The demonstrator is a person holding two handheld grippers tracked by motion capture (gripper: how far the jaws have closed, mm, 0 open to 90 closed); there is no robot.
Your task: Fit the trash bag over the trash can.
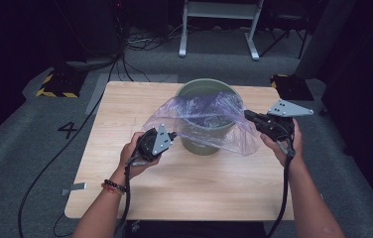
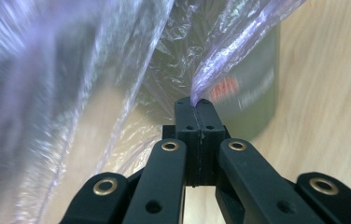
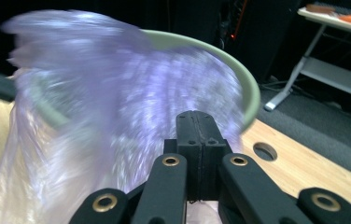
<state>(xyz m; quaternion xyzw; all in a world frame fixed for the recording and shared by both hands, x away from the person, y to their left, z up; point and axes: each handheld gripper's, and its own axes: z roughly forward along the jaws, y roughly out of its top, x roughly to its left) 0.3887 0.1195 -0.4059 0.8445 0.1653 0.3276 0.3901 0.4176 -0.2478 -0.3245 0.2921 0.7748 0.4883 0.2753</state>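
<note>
A thin, clear purple plastic bag (image 1: pixel 199 116) is stretched over and in front of a green round bin (image 1: pixel 202 85) standing on the wooden table (image 1: pixel 125 109). My left gripper (image 1: pixel 173 135) is at the bag's left front edge, just left of the bin. In the left gripper view the jaws (image 2: pixel 195 100) are shut, pinching a gathered fold of the bag (image 2: pixel 117 70), with the bin (image 2: pixel 253 93) behind. My right gripper (image 1: pixel 247 115) is at the bin's right side, shut on the bag's right edge. In the right gripper view its closed jaws (image 3: pixel 195 114) sit against the blurred bag (image 3: pixel 94 93) below the bin rim (image 3: pixel 250 88).
A cable hole (image 3: pixel 264 150) is cut into the table near the bin. Grey carpet surrounds the table, with a painted 4 (image 1: pixel 68 129), cables and striped stand bases (image 1: pixel 55 88). A white metal frame (image 1: pixel 219 12) stands at the back.
</note>
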